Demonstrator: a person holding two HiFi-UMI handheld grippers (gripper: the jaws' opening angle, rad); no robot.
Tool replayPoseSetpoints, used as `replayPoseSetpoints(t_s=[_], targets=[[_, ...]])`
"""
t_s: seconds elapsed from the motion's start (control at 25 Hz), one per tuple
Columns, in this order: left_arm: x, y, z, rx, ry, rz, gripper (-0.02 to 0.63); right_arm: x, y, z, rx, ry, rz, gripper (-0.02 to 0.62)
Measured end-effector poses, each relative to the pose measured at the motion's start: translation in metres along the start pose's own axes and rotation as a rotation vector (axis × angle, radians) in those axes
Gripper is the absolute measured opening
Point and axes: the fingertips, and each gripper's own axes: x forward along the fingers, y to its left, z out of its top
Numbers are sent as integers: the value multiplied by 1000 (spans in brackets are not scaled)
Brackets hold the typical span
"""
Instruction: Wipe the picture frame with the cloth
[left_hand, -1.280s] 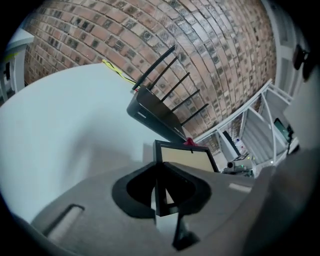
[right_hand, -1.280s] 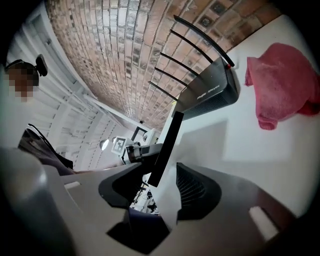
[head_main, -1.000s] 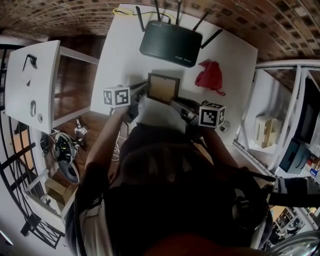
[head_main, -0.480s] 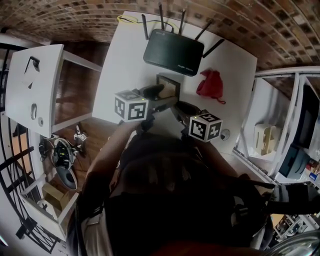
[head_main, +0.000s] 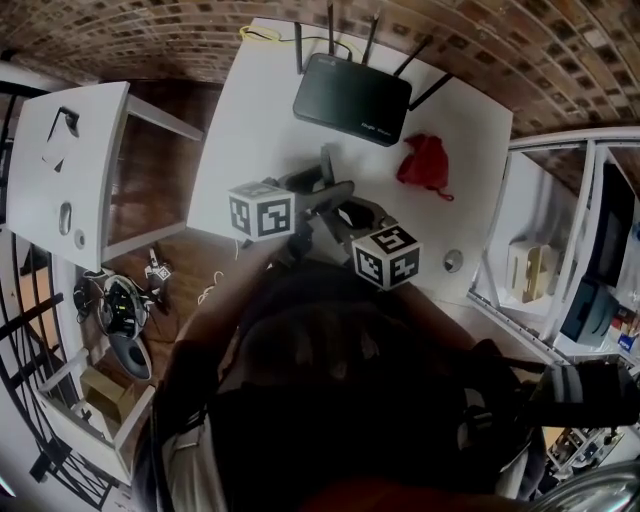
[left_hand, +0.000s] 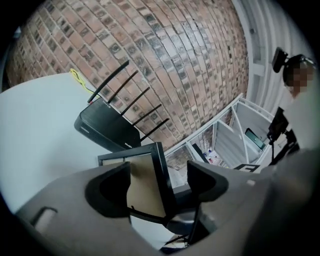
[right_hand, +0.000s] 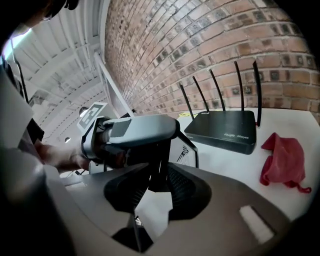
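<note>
The dark-rimmed picture frame (head_main: 327, 166) is up off the white table (head_main: 250, 120), edge-on in the head view. In the left gripper view its beige back (left_hand: 145, 180) stands between the wide-apart jaws of my left gripper (left_hand: 159, 176), which is open, with a gap beside the frame's rim. My right gripper (right_hand: 157, 182) is shut on the frame's dark edge (right_hand: 156, 167); its jaws have just been opening a little, with the frame still between them. The red cloth (head_main: 425, 165) lies crumpled on the table to the right, apart from both grippers.
A black router (head_main: 352, 98) with several antennas sits at the table's far side, with a yellow cable (head_main: 255, 32) behind it. A small round object (head_main: 453, 262) lies near the right edge. A white side table (head_main: 70, 160) stands left and white shelving (head_main: 560, 250) right.
The frame lay low on the table and is now raised and turned edge-on. My left gripper rose and opened. The right gripper moved in to the left and rolled.
</note>
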Motion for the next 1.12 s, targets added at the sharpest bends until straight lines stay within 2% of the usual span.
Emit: replayPoseSetpoints(t_s=[0.2, 0.48, 0.6, 0.68, 0.8, 0.96, 1.12], targets=[[-22, 17, -2, -36, 10, -24, 225, 13, 20, -7, 32, -1, 59, 106], [-36, 30, 1, -74, 6, -78, 179, 27, 30, -7, 115, -28, 83, 104], [-44, 40, -3, -94, 28, -97, 107, 26, 37, -11, 141, -32, 101, 31], [-46, 49, -9, -90, 69, -97, 71, 24, 40, -17, 154, -36, 104, 30], [-45, 59, -14, -107, 115, -100, 69, 15, 38, -23, 199, -48, 104, 29], [-42, 74, -13, -149, 118, -80, 71, -2, 25, -35, 251, -66, 87, 12], [-39, 93, -19, -114, 160, -12, 71, -18, 8, -54, 315, -82, 47, -2]])
